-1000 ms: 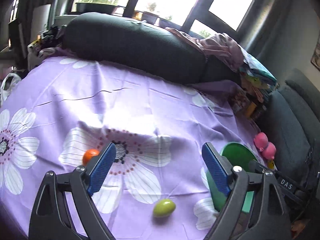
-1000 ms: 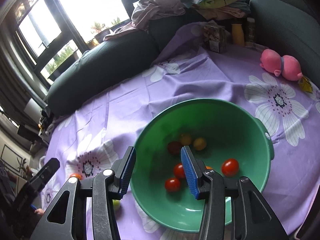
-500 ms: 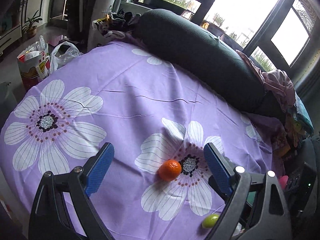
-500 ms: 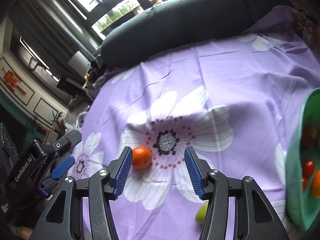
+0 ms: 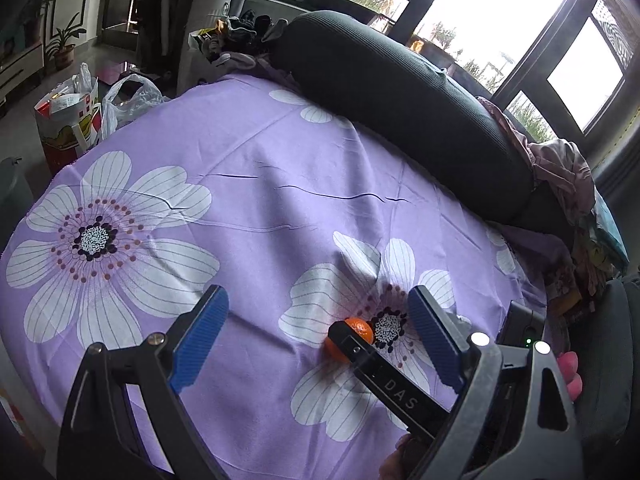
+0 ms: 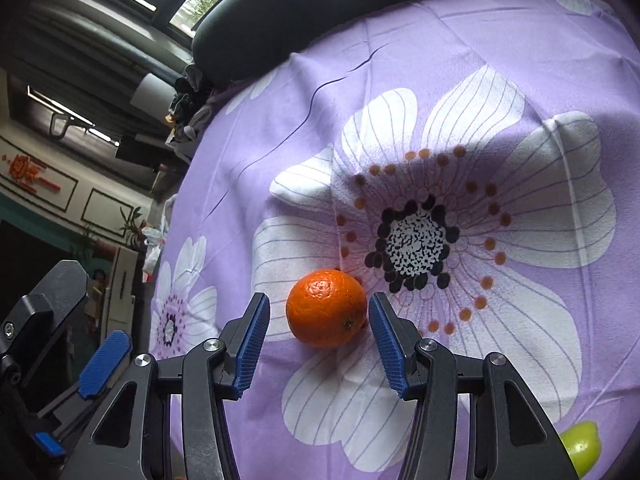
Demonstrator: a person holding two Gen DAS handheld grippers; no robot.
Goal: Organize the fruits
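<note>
An orange mandarin (image 6: 327,308) lies on the purple flowered cloth (image 6: 460,80). My right gripper (image 6: 320,328) is open, low over the cloth, with the mandarin between its blue pads and a gap on each side. In the left wrist view the mandarin (image 5: 360,330) is partly hidden behind a finger of the right gripper. My left gripper (image 5: 316,328) is open and empty, held above the cloth. A green fruit (image 6: 582,446) lies at the bottom right edge of the right wrist view.
A long dark bolster cushion (image 5: 400,92) lies along the far side of the cloth, with piled clothes (image 5: 560,168) at its right end. Bags (image 5: 80,116) stand on the floor beyond the left edge.
My right gripper has swung away from the green bowl and come down around the mandarin. My left gripper has turned left, so the bowl and green fruit have left its view.
</note>
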